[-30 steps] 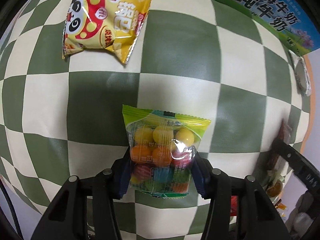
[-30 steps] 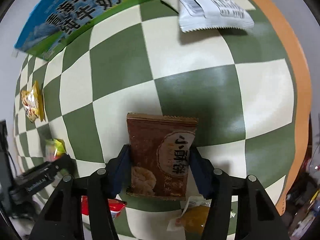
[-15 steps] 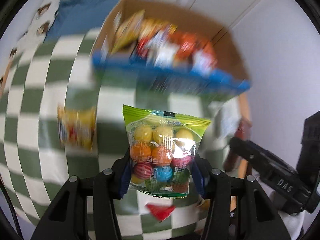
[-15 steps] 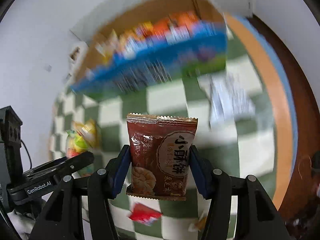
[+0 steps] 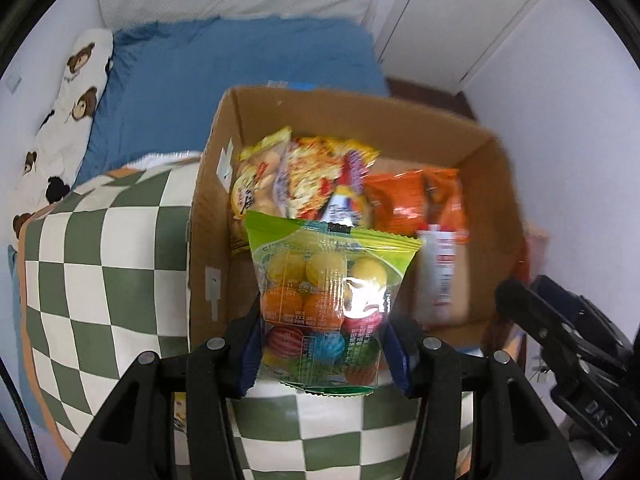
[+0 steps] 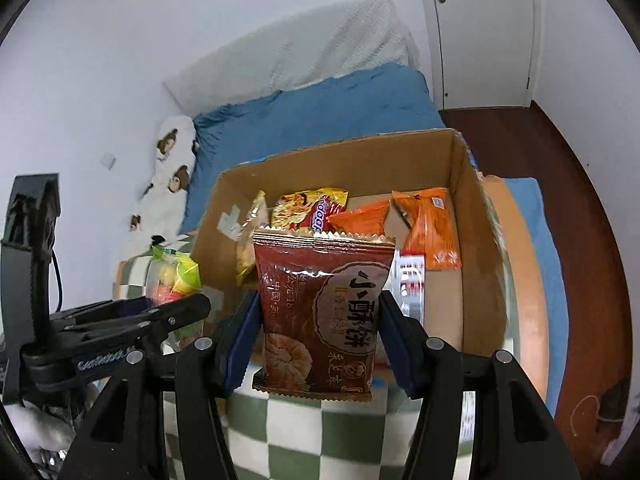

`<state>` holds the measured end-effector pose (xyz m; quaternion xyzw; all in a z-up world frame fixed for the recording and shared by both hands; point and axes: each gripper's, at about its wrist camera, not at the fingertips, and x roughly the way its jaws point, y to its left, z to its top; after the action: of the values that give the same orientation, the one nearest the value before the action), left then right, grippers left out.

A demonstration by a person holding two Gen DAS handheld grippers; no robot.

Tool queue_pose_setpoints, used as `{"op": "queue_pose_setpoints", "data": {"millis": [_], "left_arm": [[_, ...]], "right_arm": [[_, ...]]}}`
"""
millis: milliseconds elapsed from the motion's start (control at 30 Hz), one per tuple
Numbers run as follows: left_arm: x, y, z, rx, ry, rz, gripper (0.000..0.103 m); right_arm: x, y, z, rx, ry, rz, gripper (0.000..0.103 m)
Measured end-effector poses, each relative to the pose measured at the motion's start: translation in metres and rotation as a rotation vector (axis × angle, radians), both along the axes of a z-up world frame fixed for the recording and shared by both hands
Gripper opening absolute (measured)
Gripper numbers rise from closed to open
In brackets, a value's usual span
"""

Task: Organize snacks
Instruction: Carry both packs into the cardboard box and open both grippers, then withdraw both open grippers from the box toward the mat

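Note:
My left gripper (image 5: pixel 322 354) is shut on a clear green-topped bag of coloured gumballs (image 5: pixel 324 304), held just before the near wall of an open cardboard box (image 5: pixel 208 208). My right gripper (image 6: pixel 318 350) is shut on a brown cookie packet (image 6: pixel 320 316), held before the same box (image 6: pixel 476 256). The box holds several snack packs: yellow ones at the left (image 5: pixel 260 184), orange ones at the right (image 5: pixel 416 200). The left gripper with its gumball bag also shows in the right wrist view (image 6: pixel 172 272), at the left. The right gripper's body shows in the left wrist view (image 5: pixel 560 328), at the right.
The box stands on a green-and-white checkered cloth (image 5: pixel 92 264) with an orange border. Behind it lies a bed with a blue sheet (image 5: pixel 224 64) and a bear-print pillow (image 5: pixel 68 92). A white door (image 6: pixel 484 32) and dark wooden floor (image 6: pixel 560 184) are at the right.
Both grippers have lifted off the checkered cloth with their packets and tilted up toward the box, which now fills the middle of both views.

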<state>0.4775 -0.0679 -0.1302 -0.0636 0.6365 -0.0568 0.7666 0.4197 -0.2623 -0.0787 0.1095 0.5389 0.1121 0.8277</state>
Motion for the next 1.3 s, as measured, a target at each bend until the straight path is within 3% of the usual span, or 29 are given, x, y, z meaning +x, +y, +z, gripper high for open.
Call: {"op": "queue_pose_setpoints", "data": {"millis": [267,533,600,667,733,767,900,1167,1300], "left_arm": [[0.019,0.009,-0.074,0.022,0.151,0.034,0.049],[0.016,0.005,-0.098,0.023,0.213,0.014,0.049],[0.015,0.006,-0.103,0.018,0.235,0.019,0.051],[0.015,0.009,-0.103,0.002,0.234,0.03,0.06],[0.014,0.011,-0.104,-0.017,0.243,0.03,0.064],[0.013,0.009,-0.103,-0.021,0.24,0.024,0.068],[0.01,0.003,-0.096,-0.024,0.213,0.024,0.085],[0.01,-0.006,-0.068,0.026,0.136,0.026,0.086],[-0.001,-0.005,-0.049,0.046,0.057,0.028,0.086]], "right_arm": [[0.04,0.016,-0.065,-0.059,0.12,0.031,0.06],[0.051,0.026,-0.105,-0.083,0.196,0.068,0.06],[0.051,0.028,-0.116,-0.066,0.252,0.095,0.061],[0.051,0.03,-0.127,-0.096,0.308,0.109,0.066],[0.049,0.029,-0.13,-0.126,0.314,0.116,0.092],[0.048,0.028,-0.13,-0.141,0.316,0.116,0.095],[0.047,0.021,-0.125,-0.155,0.312,0.093,0.096],[0.043,-0.001,-0.111,-0.167,0.291,0.04,0.096],[0.036,-0.009,-0.101,-0.157,0.267,0.018,0.096]]}}
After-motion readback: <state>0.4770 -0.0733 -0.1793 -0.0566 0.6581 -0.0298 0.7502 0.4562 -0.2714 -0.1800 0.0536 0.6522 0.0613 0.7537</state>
